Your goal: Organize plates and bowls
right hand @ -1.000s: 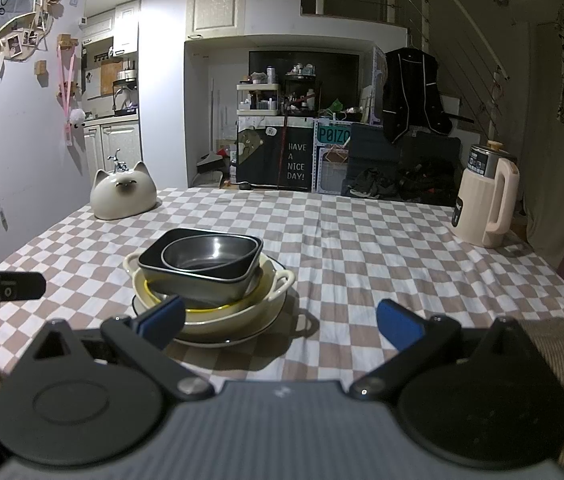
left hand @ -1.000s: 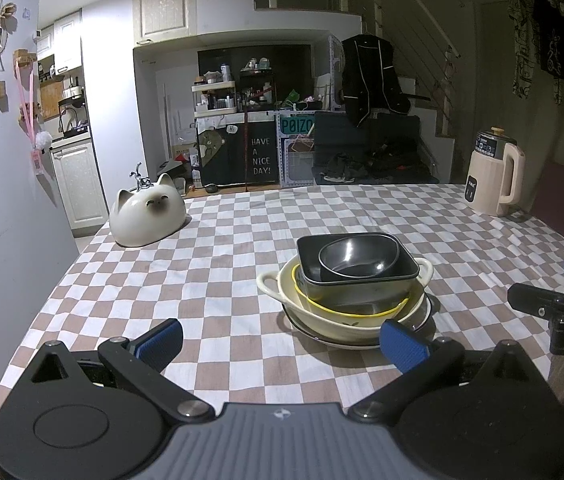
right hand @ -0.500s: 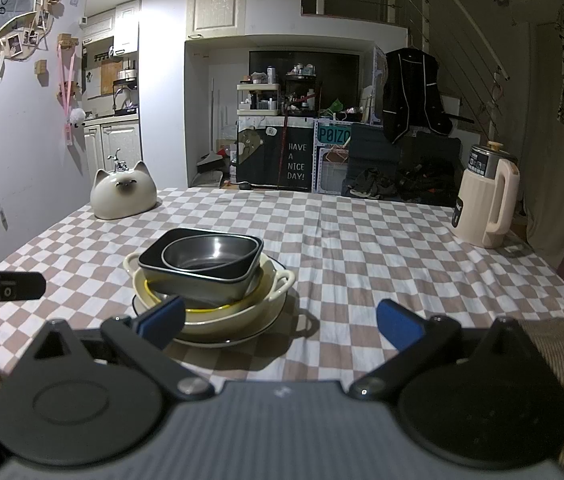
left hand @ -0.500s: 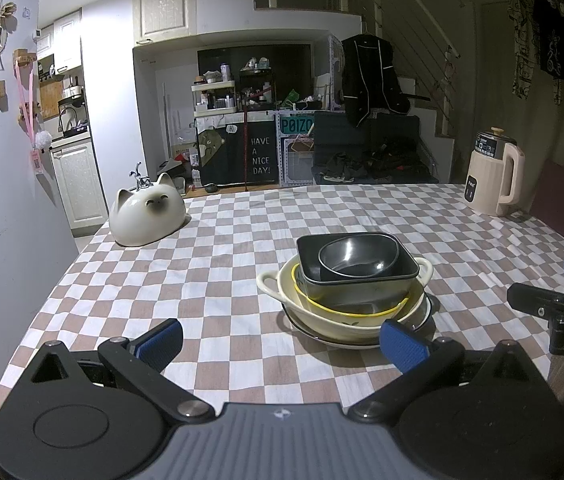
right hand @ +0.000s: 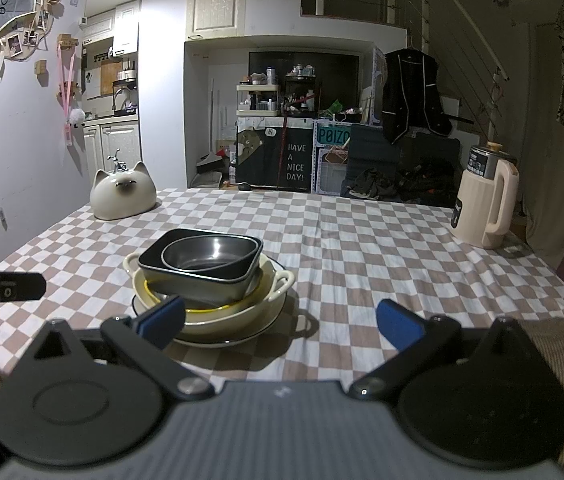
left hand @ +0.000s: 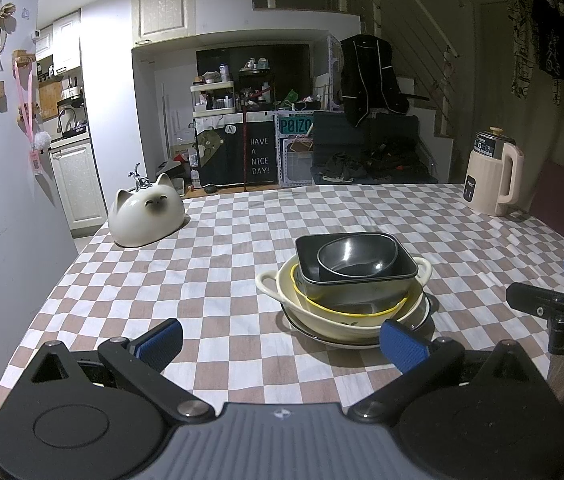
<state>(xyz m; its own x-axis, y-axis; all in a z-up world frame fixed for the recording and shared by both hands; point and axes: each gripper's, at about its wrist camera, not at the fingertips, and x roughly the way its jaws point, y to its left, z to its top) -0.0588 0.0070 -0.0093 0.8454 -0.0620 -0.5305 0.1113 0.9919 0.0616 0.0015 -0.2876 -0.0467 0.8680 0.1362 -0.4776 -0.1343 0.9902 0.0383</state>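
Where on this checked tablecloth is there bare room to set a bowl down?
Bare cloth lies between the cat-shaped ceramic and the dish stack, and a wider patch between the stack and the cream kettle. The far strip behind the stack is bare too. The near edge is crowded by the left gripper and right gripper.

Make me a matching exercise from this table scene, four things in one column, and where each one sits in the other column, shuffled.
Things:
1. cat-shaped dish
2. kettle
3. round dark bowl
4. plate

Places:
A. bottom of the stack
B. far left of the table
C. top of the stack, inside the dark square dish
D. far right of the table

Pairs: 1-B, 2-D, 3-C, 4-A
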